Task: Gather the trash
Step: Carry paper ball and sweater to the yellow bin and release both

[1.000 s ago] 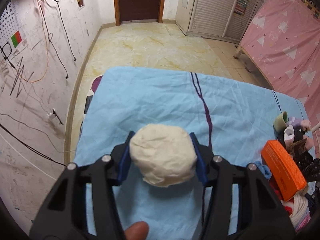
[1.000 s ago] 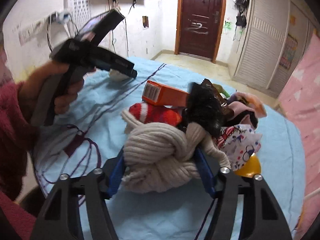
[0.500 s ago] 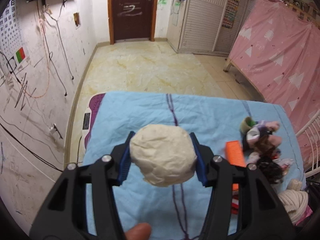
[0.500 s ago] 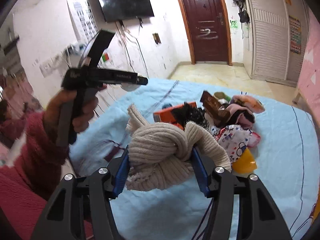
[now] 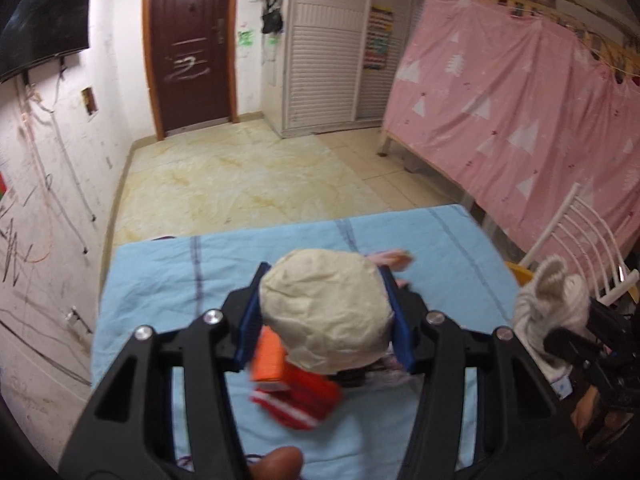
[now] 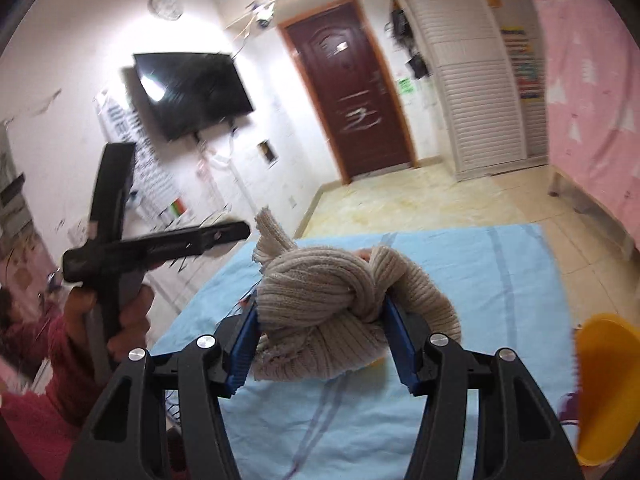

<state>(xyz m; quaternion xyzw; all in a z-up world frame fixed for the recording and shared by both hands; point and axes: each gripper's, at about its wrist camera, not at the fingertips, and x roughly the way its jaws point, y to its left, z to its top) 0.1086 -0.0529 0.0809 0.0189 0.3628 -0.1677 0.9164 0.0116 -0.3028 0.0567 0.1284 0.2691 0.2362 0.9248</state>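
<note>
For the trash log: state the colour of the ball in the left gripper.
Cream-white crumpled ball, clearest in the left wrist view.

Right gripper clamped on knotted beige knit cloth, above blue sheet. At left, left gripper gripped by hand in red sleeve. Yellow container at right edge.

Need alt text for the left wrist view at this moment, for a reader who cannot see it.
The left gripper clamps a crumpled cream paper ball above a light blue bedsheet. An orange box and a red knit item lie beneath; beyond are a tiled floor, brown door and pink curtain.
</note>
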